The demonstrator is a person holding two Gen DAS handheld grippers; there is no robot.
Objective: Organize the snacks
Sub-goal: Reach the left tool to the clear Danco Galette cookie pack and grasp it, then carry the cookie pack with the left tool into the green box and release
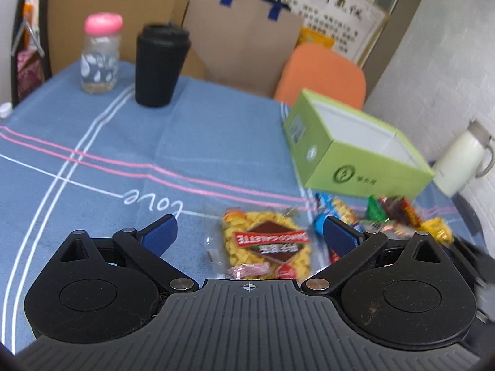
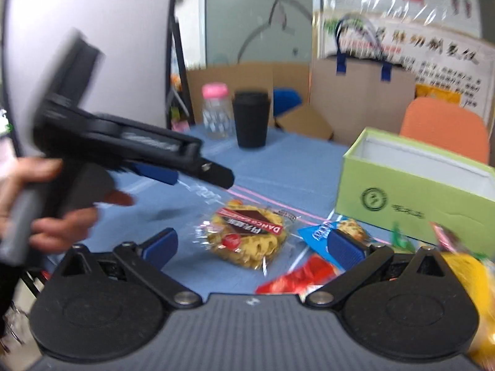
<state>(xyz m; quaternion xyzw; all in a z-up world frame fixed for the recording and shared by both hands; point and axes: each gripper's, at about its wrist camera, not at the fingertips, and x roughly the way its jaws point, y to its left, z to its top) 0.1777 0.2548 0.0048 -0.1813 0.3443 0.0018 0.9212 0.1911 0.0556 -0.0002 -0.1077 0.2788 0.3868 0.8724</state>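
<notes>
A clear packet with a yellow waffle cake and a red-brown label (image 1: pixel 266 244) (image 2: pixel 247 238) lies on the blue tablecloth (image 1: pixel 123 142). My left gripper (image 1: pixel 250 236) is open and hovers just above it, fingers either side. It shows in the right wrist view (image 2: pixel 185 179), held by a hand at the left. My right gripper (image 2: pixel 253 247) is open and empty, low over the snacks. A pile of small wrapped snacks (image 1: pixel 386 219) (image 2: pixel 309 272) lies right of the cake. An open green box (image 1: pixel 355 148) (image 2: pixel 414 185) stands behind the pile.
A black lidded cup (image 1: pixel 159 65) (image 2: pixel 251 119) and a pink-capped clear bottle (image 1: pixel 100 52) (image 2: pixel 216 111) stand at the table's far side. A brown paper bag (image 1: pixel 244 46), an orange chair (image 1: pixel 321 74) and a white flask (image 1: pixel 461 157) are beyond.
</notes>
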